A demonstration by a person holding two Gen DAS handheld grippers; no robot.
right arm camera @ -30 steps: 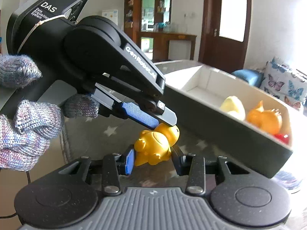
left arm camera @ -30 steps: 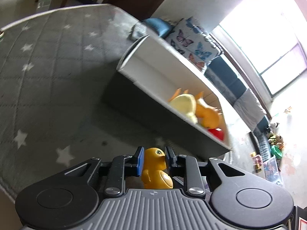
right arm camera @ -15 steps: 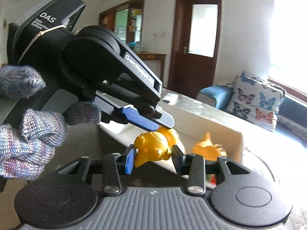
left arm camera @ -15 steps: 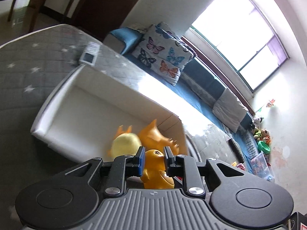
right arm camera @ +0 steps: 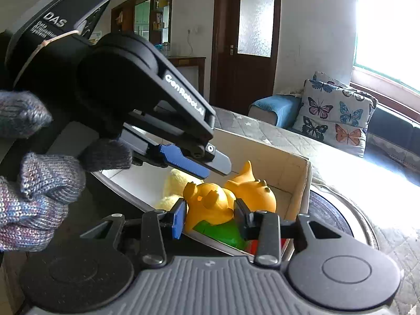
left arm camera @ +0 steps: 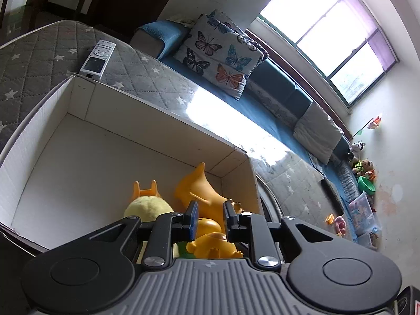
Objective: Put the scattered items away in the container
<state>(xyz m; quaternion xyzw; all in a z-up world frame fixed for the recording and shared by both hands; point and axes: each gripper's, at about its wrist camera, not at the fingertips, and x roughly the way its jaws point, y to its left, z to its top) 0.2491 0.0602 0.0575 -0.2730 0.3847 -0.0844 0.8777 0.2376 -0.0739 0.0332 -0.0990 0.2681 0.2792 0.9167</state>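
Yellow duck over the box, both claws around it.

Rubber and squashy by the look of it, the duck [right arm camera: 208,204] sat low in the middle of the right view, clamped between the pads of the right gripper [right arm camera: 208,216] just above the white box [left arm camera: 78,136]. The left gripper [left arm camera: 208,219] stood open around the duck's head, pads seemingly clear, probably having let go for the drop. Below lay an orange dinosaur [left arm camera: 202,191], a pale plush toy [left arm camera: 148,207] and something green [right arm camera: 223,232]. A remote [left arm camera: 97,59] lay on the grey quilt [left arm camera: 34,60], upper left.
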